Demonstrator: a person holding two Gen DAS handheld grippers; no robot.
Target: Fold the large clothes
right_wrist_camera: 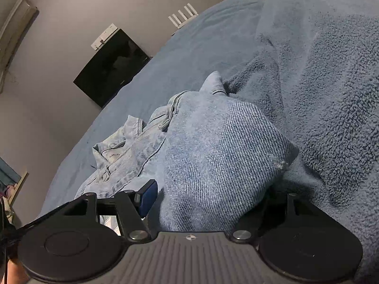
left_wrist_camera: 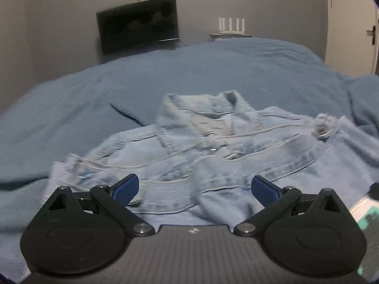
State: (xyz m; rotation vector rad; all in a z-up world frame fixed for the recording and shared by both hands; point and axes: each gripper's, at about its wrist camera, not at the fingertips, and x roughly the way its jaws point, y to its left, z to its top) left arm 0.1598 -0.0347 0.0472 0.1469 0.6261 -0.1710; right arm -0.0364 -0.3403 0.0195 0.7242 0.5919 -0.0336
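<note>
A light blue denim jacket [left_wrist_camera: 213, 146] lies spread on the blue bed [left_wrist_camera: 165, 71], collar towards the far side. My left gripper [left_wrist_camera: 195, 189] is open just above the jacket's near hem, holding nothing. In the right wrist view the jacket [right_wrist_camera: 213, 146] bulges up between the fingers of my right gripper [right_wrist_camera: 208, 196]. The left blue pad [right_wrist_camera: 148, 197] shows and stands apart from the cloth. The right finger is hidden under the denim. The jaws stand wide apart around the fabric.
A fluffy blue blanket [right_wrist_camera: 331, 82] lies to the right of the jacket. A dark TV [left_wrist_camera: 137, 23] hangs on the grey wall beyond the bed. A white router [left_wrist_camera: 231, 26] sits on a shelf. A door [left_wrist_camera: 350, 23] is at the far right.
</note>
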